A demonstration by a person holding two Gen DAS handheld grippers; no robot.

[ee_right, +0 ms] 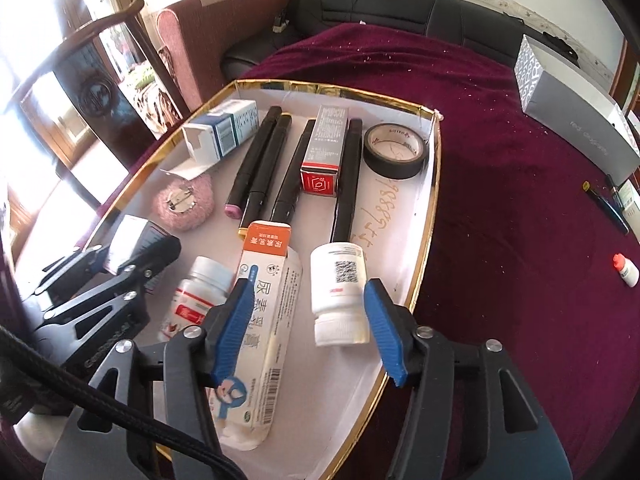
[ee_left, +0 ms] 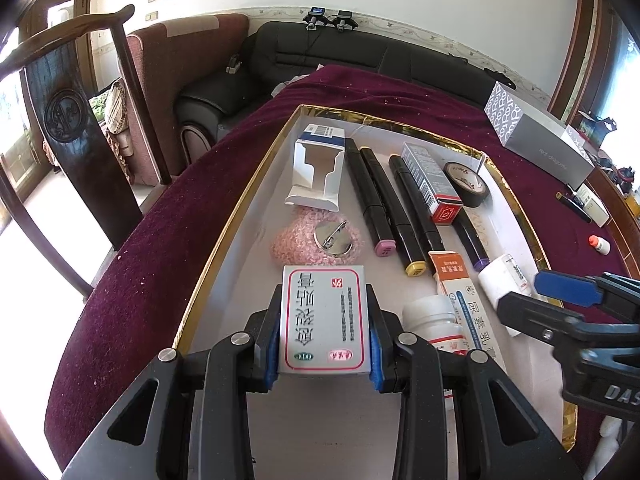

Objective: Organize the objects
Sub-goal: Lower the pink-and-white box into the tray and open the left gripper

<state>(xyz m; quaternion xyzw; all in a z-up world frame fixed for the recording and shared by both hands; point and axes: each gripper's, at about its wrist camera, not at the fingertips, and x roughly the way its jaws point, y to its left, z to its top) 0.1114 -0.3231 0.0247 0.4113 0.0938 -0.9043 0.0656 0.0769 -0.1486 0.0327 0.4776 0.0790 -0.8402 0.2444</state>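
Observation:
My left gripper (ee_left: 324, 320) is shut on a grey medicine box (ee_left: 324, 316) with a red border, held over the near left part of the gold-rimmed tray (ee_left: 240, 204). My right gripper (ee_right: 308, 300) is open over the tray's near right part; a white pill bottle (ee_right: 340, 292) lies between its fingers, untouched on at least one side. The tray (ee_right: 420, 264) also holds several black markers (ee_right: 260, 160), a tape roll (ee_right: 394, 152), a red-ended box (ee_right: 324, 152), a blue-white carton (ee_right: 220, 132), a pink puff (ee_right: 184, 202), an ointment box (ee_right: 268, 320) and a second bottle (ee_right: 198, 292).
The tray lies on a maroon tablecloth (ee_right: 520, 240). A long grey box (ee_right: 576, 116), a small red-capped bottle (ee_right: 626, 270) and pens (ee_right: 608, 200) lie to the right. A wooden chair (ee_left: 68, 128) and a sofa (ee_left: 320, 64) stand behind.

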